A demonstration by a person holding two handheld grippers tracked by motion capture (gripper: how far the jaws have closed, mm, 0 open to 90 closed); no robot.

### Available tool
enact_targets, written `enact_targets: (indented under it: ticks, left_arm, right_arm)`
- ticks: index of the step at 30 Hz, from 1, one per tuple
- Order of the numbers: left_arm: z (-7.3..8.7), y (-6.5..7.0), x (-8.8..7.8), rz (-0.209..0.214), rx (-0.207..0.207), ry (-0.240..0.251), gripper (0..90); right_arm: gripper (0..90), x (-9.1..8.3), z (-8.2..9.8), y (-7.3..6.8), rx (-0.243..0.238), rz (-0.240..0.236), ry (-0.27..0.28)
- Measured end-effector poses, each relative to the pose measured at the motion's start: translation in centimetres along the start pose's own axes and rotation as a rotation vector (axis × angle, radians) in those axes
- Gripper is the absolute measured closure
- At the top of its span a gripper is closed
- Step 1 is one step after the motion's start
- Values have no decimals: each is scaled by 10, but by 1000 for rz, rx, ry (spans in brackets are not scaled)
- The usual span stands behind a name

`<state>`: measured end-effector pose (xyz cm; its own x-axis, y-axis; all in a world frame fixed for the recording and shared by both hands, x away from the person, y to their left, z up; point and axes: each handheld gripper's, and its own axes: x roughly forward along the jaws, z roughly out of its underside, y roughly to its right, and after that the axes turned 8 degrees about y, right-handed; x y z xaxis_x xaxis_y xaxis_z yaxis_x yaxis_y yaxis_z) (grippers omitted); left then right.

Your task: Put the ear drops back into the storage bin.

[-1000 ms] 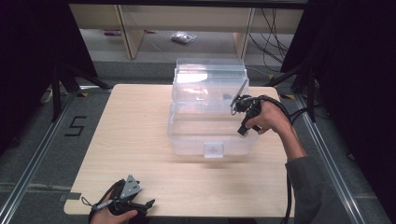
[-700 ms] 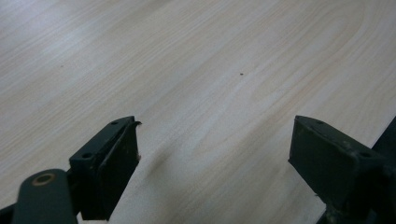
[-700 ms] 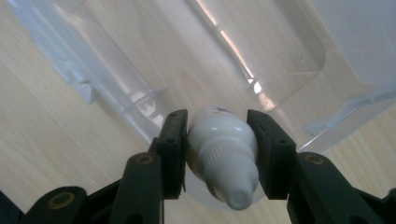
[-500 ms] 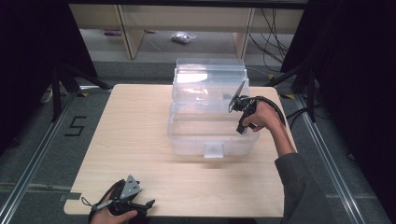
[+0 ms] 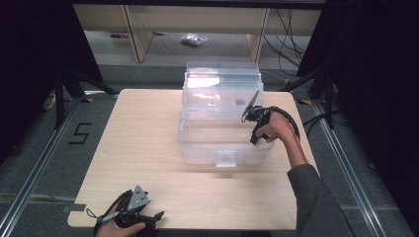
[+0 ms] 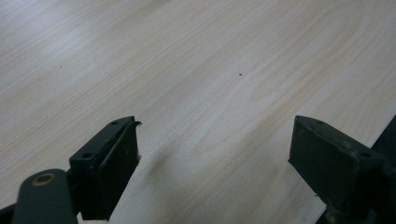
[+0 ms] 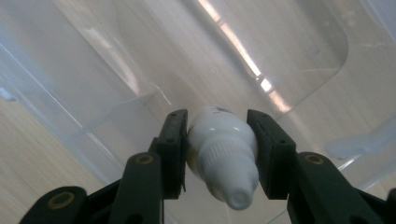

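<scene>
Clear plastic bin (image 5: 222,143) stands open mid-table; the right gripper (image 5: 253,118) hangs over its right side, the left gripper (image 5: 132,212) rests at the table's (image 5: 143,138) near edge. Left gripper view: jaws spread, nothing between. Right gripper view: jaws pinch a white bottle (image 7: 222,156) above the bin's floor.

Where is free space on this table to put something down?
The table is bare left of the clear bin, and along the front strip between bin and left gripper. It is crowded at the bin's right side, where the right gripper holds a white bottle.
</scene>
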<state>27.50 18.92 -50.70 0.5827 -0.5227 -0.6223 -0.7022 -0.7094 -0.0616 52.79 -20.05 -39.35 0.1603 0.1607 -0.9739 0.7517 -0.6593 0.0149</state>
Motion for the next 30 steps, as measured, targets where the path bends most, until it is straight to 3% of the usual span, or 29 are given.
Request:
enact_targets:
  ticks: [10,14,15,19,20,24,25,26,30]
  left_arm:
    - [-1,-1,-1,5,9,-2,152]
    - [0,0,0,1,-11,6,152]
    - [-1,-1,-1,3,5,2,152]
    - [0,0,0,2,-12,1,152]
    - [-1,0,-1,2,4,3,152]
    - [0,0,0,4,3,0,152]
    - [0,0,0,1,-5,3,152]
    - [-1,0,-1,4,5,2,152]
    - [-1,-1,-1,2,4,1,152]
  right_arm:
    - [603,14,-3,1,-7,-17,9]
    - [603,21,-1,3,-14,-7,-2]
    - [603,21,-1,1,6,0,-15]
    - [603,21,-1,0,11,-12,2]
    - [603,21,-1,1,-2,-14,6]
    - [603,23,-2,2,-22,-10,-9]
    - [603,24,-2,-1,23,-20,-9]
    - [603,26,-1,2,-9,-8,-10]
    - [603,31,-1,1,-5,-12,-13]
